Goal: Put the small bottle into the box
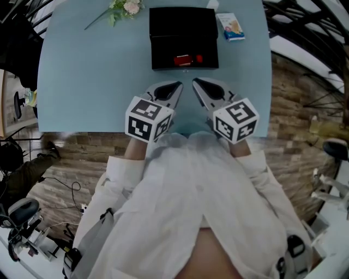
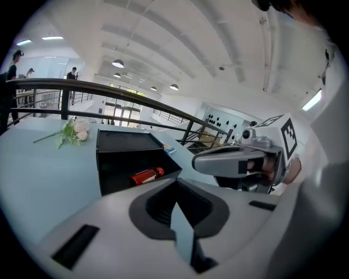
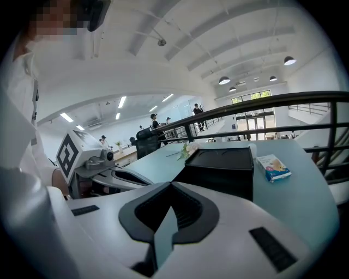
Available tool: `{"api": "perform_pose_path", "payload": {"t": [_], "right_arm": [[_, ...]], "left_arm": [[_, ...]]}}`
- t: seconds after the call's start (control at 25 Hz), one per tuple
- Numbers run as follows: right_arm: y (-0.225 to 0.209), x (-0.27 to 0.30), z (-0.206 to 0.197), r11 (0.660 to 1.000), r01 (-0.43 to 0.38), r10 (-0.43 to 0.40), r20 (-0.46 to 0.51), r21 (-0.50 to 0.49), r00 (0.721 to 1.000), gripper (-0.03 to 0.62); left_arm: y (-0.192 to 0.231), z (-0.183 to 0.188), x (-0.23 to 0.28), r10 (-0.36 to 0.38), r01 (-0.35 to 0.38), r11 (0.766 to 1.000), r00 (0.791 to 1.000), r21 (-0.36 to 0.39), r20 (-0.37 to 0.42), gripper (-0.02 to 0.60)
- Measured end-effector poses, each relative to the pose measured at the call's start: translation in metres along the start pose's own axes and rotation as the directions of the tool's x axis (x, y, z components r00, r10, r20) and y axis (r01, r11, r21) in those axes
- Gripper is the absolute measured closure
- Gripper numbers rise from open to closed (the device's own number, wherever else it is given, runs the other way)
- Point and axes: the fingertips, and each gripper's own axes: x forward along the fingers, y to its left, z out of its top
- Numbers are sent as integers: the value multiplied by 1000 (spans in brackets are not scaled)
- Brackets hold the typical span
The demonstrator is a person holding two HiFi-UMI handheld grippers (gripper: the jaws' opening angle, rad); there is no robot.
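Note:
A small red bottle (image 1: pixel 185 59) lies on its side in the near half of an open black box (image 1: pixel 158 52) at the far middle of the light blue table. In the left gripper view the bottle (image 2: pixel 146 175) shows inside the box (image 2: pixel 117 174), ahead of my jaws. My left gripper (image 1: pixel 177 86) and right gripper (image 1: pixel 196 83) hover side by side just short of the box, tips pointing toward each other. Both are shut with nothing between their jaws. The right gripper view shows only the box's outer wall (image 3: pixel 218 174); the bottle is hidden there.
A sprig of pale flowers (image 1: pixel 124 8) lies at the table's far left. A small blue and white carton (image 1: pixel 231 26) sits to the right of the box. The table's near edge (image 1: pixel 98 132) runs under my hands. Black railings and chairs surround the table.

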Motion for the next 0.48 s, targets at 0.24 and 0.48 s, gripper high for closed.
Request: {"api": "perform_pose_path", "payload": {"t": [0.24,0.48], "right_arm": [[1,0,-1,1000,-18,18,-4,15,1000,591],[-1,1,-5,999,-20,20,-12,26,1000,591]], "left_arm": [[1,-4,2,-2,1,1000,1000,-11,-16,578],[1,-3,4,-7,7,1000,1000,-23,-19,578]]}}
